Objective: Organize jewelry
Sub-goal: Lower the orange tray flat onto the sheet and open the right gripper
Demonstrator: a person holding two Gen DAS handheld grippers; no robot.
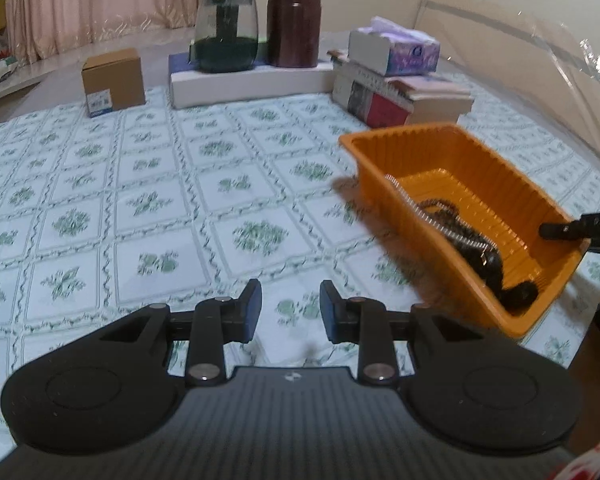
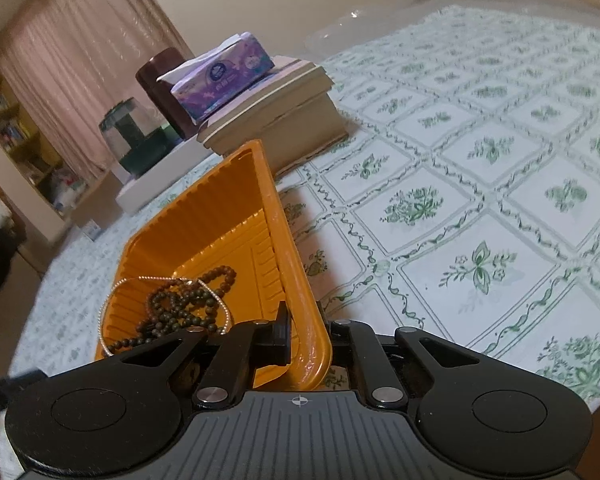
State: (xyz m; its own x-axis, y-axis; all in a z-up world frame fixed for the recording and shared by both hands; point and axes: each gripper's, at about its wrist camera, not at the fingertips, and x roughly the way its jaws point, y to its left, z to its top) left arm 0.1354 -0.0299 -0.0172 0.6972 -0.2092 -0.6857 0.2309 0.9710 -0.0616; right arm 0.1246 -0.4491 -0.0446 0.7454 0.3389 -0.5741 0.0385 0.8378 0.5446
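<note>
An orange plastic tray (image 1: 512,184) is lifted and tilted above the tablecloth at the right of the left wrist view. It holds a dark bead necklace (image 1: 484,256) and a silver chain (image 1: 428,216). In the right wrist view my right gripper (image 2: 306,336) is shut on the tray's rim (image 2: 296,280), one finger inside and one outside. The beads (image 2: 180,308) and the silver chain (image 2: 112,296) lie in the tray's low end. My left gripper (image 1: 291,312) is open and empty over the cloth, left of the tray.
A floral tablecloth (image 1: 180,200) covers the table. At the back stand a cardboard box (image 1: 114,82), a glass jar (image 1: 225,32), a dark brown canister (image 1: 294,24), and a tissue box (image 1: 396,48) on stacked books (image 1: 404,98). Clear plastic sheeting (image 1: 540,60) rises at the right.
</note>
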